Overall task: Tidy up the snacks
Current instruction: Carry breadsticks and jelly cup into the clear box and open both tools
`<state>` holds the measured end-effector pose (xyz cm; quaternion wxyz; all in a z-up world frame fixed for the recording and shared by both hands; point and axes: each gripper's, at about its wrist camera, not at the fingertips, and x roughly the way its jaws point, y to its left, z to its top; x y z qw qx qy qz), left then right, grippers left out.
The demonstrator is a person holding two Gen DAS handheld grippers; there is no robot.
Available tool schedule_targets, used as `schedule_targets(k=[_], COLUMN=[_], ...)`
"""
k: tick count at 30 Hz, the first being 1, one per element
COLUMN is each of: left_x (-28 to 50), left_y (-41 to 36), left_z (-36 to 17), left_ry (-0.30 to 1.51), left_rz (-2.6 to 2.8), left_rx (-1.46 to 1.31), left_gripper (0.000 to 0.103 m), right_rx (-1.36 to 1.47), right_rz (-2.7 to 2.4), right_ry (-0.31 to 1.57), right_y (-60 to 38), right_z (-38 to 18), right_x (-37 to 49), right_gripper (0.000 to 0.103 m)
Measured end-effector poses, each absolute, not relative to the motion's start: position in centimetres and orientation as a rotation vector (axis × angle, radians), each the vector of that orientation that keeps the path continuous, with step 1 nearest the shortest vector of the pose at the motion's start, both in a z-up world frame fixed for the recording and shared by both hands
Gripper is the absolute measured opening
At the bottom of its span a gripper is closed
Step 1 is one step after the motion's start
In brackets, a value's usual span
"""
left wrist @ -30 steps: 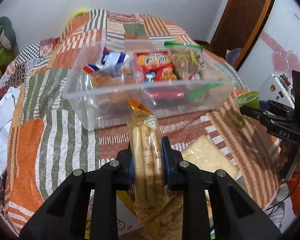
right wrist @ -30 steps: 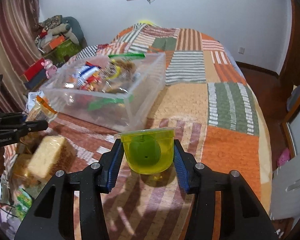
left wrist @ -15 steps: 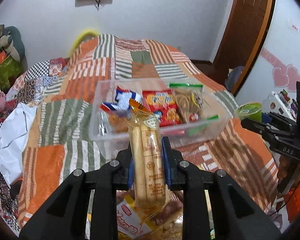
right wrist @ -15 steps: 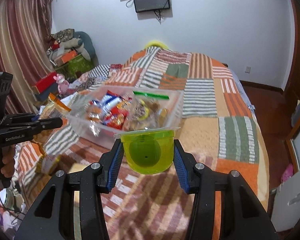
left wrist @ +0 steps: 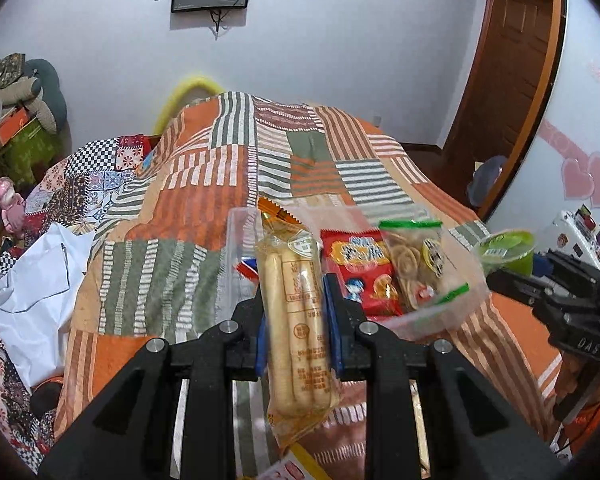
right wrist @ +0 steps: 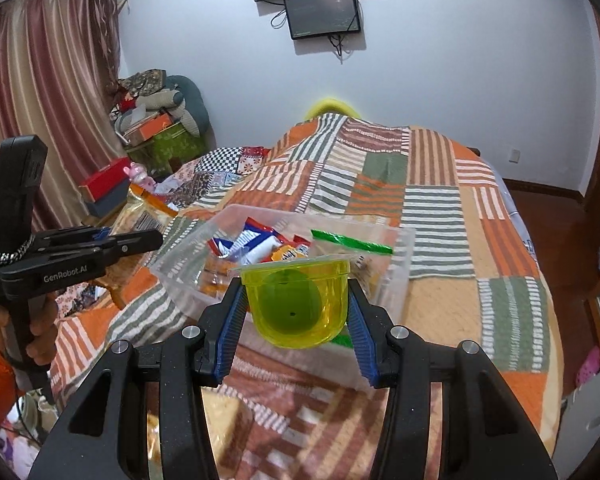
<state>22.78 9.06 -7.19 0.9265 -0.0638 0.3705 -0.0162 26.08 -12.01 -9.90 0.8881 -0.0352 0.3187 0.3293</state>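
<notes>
Your left gripper [left wrist: 296, 322] has its fingers clenched on a breadstick pack [left wrist: 294, 312], gripped about mid-length, upright and raised off the bed [left wrist: 188, 200]. The pack's orange crimped top stands in front of the clear bin [left wrist: 236, 240], and its lower end hangs below the fingers.

Your right gripper [right wrist: 296, 320] grips a green jelly cup [right wrist: 296, 304] by its sides, the blue pads [right wrist: 232, 328] pressed to either wall, the sealed rim up and roughly level. The cup is also in the air, in front of the bin's near wall in the right wrist view.

The bin sits on the patchwork quilt and already holds a red snack bag [left wrist: 362, 268], a zip bag of round biscuits [left wrist: 416, 260] with a green strip along its top, and some blue-and-white wrappers [right wrist: 248, 242]. In the left wrist view the jelly cup [left wrist: 506, 250] shows just to the right of the bin, near its corner; whether it touches the bin you cannot tell.

In the right wrist view the left gripper [right wrist: 140, 240] is held to the left of the bin, with the pack showing behind its fingers. A pale packet [right wrist: 224, 420] lies on the quilt near the bottom of that view, blurred.
</notes>
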Motion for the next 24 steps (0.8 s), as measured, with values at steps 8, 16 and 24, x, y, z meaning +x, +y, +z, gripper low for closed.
schedule_targets(k=[8, 16, 24], left_x=[24.9, 26.9, 28.4], left_y=[10.0, 9.9, 9.9], left_z=[-7.8, -9.3, -11.0], left_ry=[0.745, 0.735, 0.758], left_rz=[0.002, 0.007, 0.014], left_rx=[-0.101, -0.066, -0.081], left_gripper=[0.023, 0.023, 0.023], right_rx=[-0.069, -0.091, -0.113], right_rz=[0.694, 0.705, 0.714], right_ry=[0.685, 0.718, 0.764], right_y=[-10.1, -8.0, -6.1], right_z=[-10.6, -11.6, -12.8], right_x=[27.4, 28.6, 30.2], right_gripper=[0.045, 0.045, 0.045])
